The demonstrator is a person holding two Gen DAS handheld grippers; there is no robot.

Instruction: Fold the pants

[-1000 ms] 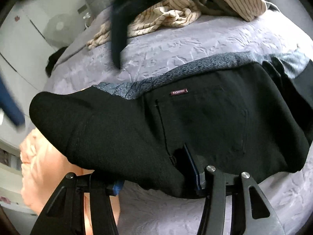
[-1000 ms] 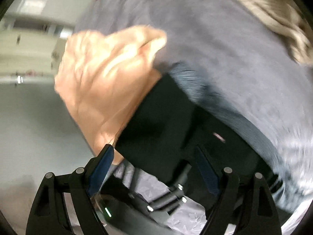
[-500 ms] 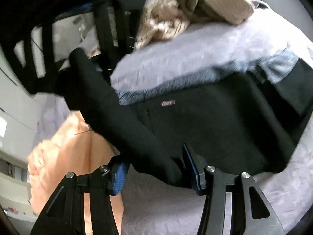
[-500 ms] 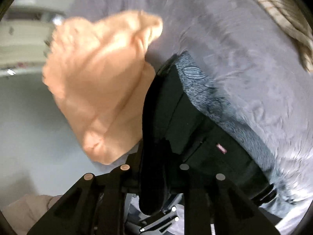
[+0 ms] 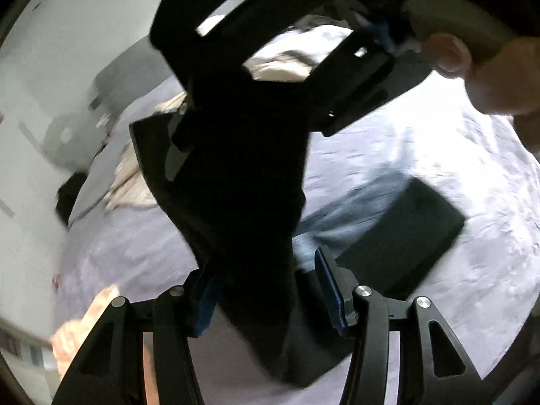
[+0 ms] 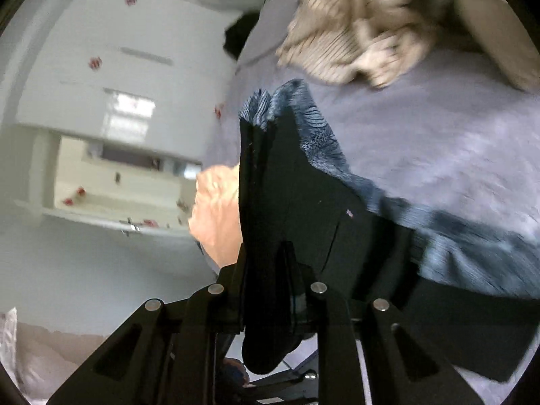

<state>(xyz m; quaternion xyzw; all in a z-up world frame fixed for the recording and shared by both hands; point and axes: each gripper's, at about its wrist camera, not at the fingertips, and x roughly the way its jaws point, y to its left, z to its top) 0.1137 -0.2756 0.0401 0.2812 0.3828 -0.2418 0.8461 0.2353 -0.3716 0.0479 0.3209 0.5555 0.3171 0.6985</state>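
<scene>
Lilac bedspread carries the black pants, half lifted. Left gripper pinches one raised edge, right gripper is clamped on another; I judge the fold unfinished, still to lay down.

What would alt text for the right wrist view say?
The right gripper is shut on a fold of black pants lifted off a lilac bed. Striped beige clothes lie behind, peach cloth to the left.
</scene>
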